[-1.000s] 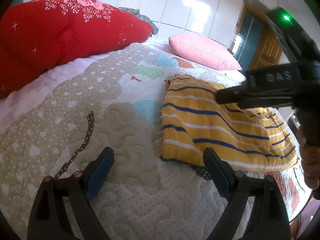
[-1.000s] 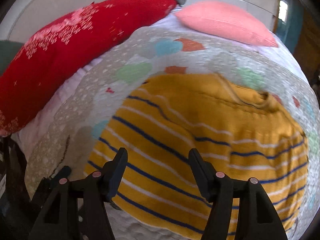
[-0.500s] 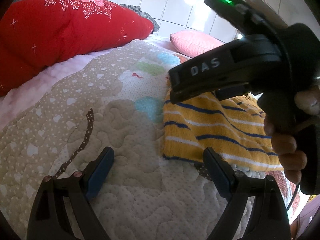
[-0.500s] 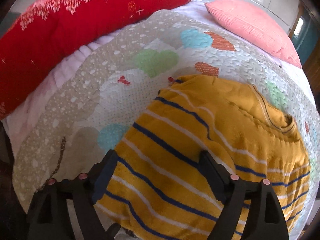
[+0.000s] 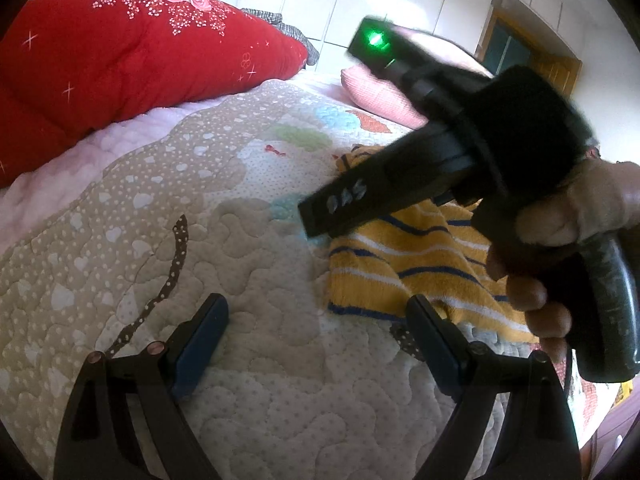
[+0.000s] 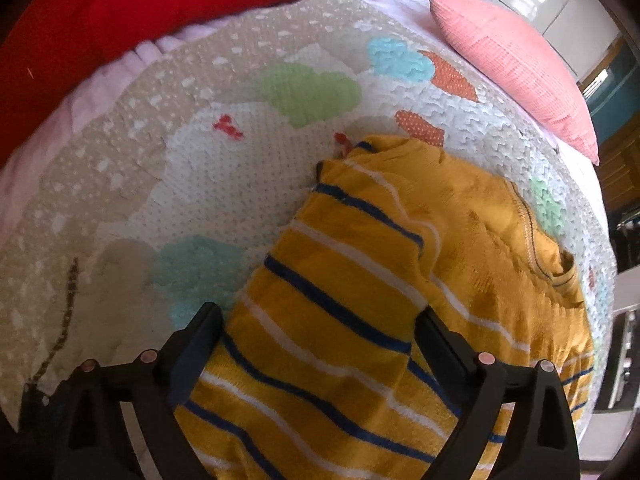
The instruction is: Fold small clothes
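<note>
Here we are on the bed: the jumper, yellow with blue and white stripes, lies on the quilt, toward its near right side, already doubled over by the look of the layered edge. The right gripper is angled down right over the jumper's near left part, jaws just swung wide, striped knit showing between them but nothing pinched: released. The left gripper hangs over bare quilt just left of the jumper's near corner, jaws spread, empty as well. A hand wraps the right tool's grip, seen from the left camera.

How will it handle? Soft, light, floppy knit, I'd say; nothing to break, but it will sag and drag if taken by one layer. Best bet looks like pinching both layers at the near left edge or corner. No containers in sight, only a red pillow and a pink pillow at the far side.
</note>
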Demonstrator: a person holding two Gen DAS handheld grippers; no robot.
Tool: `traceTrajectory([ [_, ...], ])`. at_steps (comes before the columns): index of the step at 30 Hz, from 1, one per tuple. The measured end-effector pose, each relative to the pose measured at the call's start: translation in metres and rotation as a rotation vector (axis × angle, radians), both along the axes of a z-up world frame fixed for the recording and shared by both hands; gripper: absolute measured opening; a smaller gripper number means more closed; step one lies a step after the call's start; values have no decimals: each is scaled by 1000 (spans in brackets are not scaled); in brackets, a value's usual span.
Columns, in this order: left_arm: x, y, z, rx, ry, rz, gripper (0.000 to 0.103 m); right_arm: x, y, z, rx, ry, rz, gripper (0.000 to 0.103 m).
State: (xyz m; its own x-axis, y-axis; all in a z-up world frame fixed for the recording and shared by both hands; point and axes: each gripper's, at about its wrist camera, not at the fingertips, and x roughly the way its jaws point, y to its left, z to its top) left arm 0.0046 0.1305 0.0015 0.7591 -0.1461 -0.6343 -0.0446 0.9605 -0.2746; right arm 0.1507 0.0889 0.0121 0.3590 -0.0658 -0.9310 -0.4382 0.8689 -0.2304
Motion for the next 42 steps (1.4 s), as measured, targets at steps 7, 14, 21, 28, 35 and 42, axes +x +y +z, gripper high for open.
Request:
traceTrajectory([
  [7,-1,-4,0,18,-3,-1,90,-4,2,-3,-85,7,44,89],
  [14,-5,-3,-1,10,-15,1,90,-13,-12,1,-90,-5,96,69],
  [21,-1,-15,4,81,11,-23,92,-24,-30,11,4,-77,109,44],
  [28,-24,-22,32,-19,56,-111,92,-26,-89,49,311,-84,5,34],
  [35,-48,-69,62,11,53,-197,92,-40,-206,80,572,-152,-137,33],
  [42,-44,-126,55,-1,108,-300,92,-68,-368,49,758,-152,-423,33],
])
